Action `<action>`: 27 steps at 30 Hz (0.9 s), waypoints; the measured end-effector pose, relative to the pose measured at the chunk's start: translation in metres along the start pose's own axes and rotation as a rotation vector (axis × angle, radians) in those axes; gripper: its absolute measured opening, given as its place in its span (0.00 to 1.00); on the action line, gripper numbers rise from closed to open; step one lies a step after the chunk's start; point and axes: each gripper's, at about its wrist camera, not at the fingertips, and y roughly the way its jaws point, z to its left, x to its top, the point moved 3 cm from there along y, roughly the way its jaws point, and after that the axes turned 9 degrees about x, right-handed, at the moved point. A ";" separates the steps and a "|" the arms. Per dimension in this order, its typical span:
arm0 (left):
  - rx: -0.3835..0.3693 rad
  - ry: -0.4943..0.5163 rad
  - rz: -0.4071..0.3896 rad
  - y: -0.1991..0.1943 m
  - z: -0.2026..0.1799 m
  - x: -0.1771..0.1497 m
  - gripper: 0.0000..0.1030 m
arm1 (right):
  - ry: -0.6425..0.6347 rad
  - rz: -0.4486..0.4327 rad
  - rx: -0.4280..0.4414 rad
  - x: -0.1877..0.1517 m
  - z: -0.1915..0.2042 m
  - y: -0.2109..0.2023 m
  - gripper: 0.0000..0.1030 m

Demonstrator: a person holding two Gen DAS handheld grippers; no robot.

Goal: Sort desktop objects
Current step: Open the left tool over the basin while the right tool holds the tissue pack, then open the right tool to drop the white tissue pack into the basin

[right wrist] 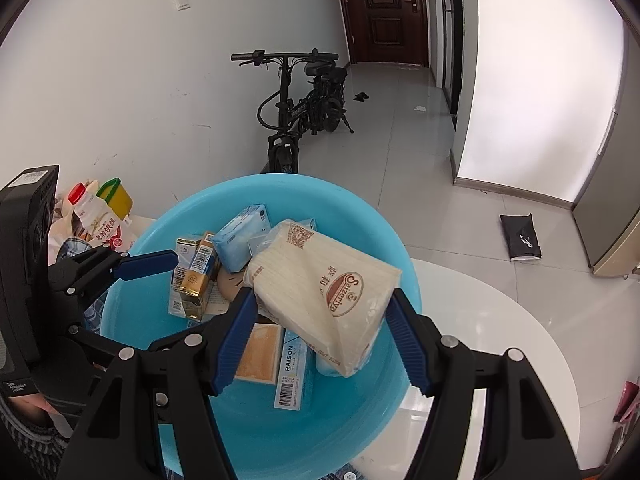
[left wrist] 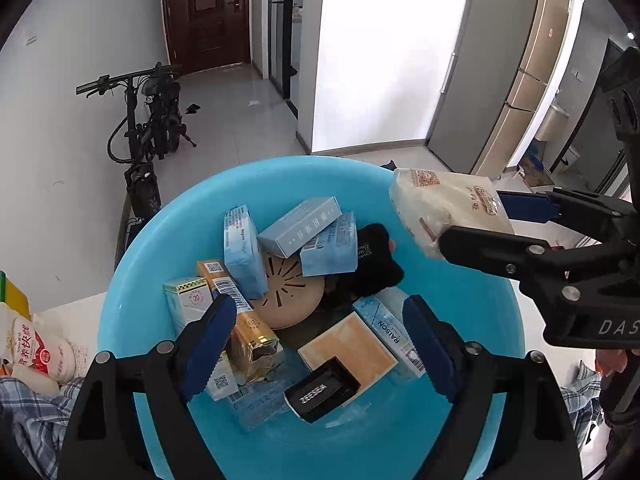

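A blue plastic basin (left wrist: 132, 280) holds several small boxes, a tan round disc (left wrist: 292, 292) and a black cloth item (left wrist: 376, 264). My right gripper (right wrist: 322, 336) is shut on a cream tissue pack (right wrist: 324, 280) and holds it above the basin (right wrist: 360, 412). In the left wrist view the pack (left wrist: 444, 204) hangs over the basin's right rim. My left gripper (left wrist: 316, 340) is open and empty, just above the basin's near side, over a black box (left wrist: 322, 390).
The basin sits on a white table (right wrist: 496, 320). Milk bottles and a yellow item (right wrist: 104, 216) stand at its left, with plaid cloth (left wrist: 36, 420). A folding bike (right wrist: 300, 108) leans by the wall; a black bag (right wrist: 520, 236) lies on the floor.
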 end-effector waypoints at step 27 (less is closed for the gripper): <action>0.021 0.037 0.002 -0.014 0.006 -0.030 0.85 | 0.084 0.038 0.032 -0.015 -0.006 0.024 0.73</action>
